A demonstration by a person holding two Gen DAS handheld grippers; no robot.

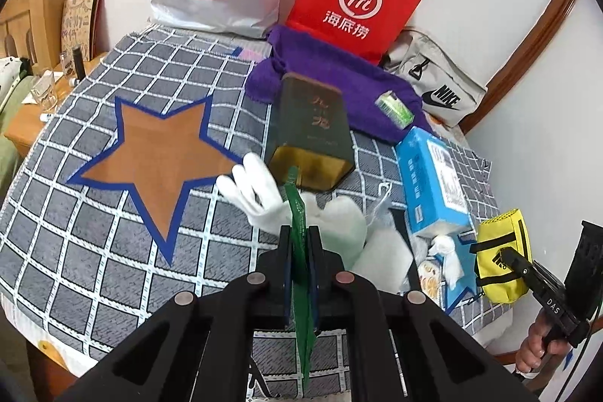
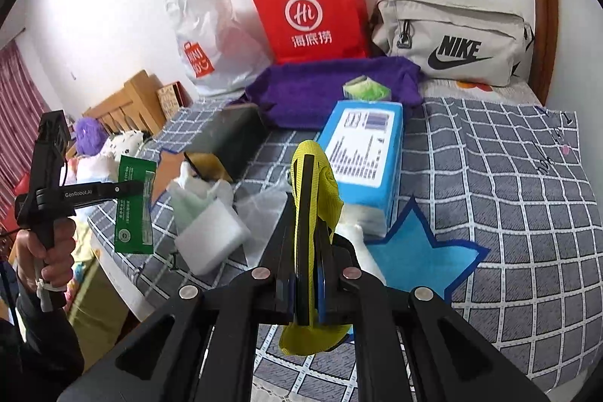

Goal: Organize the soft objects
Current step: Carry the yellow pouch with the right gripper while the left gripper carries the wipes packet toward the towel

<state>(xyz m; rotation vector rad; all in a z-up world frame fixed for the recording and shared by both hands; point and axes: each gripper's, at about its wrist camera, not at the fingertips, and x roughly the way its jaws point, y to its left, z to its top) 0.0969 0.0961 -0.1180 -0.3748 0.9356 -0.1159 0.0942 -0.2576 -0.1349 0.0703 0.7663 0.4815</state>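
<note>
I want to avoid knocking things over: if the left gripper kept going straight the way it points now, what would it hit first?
Probably the white glove lying just beyond the left gripper, which is shut on a green packet. The dark box stands right behind the glove. Depth is hard to judge in this fisheye view.

Home bedroom: checked bedspread (image 2: 490, 153) over bed, wooden headboard (image 2: 128, 100), nightstand (image 1: 34, 123) with glasses, red curtain (image 2: 19, 123), shopping bags (image 2: 309, 10) and sports bag (image 2: 452, 40) against white wall.
</note>
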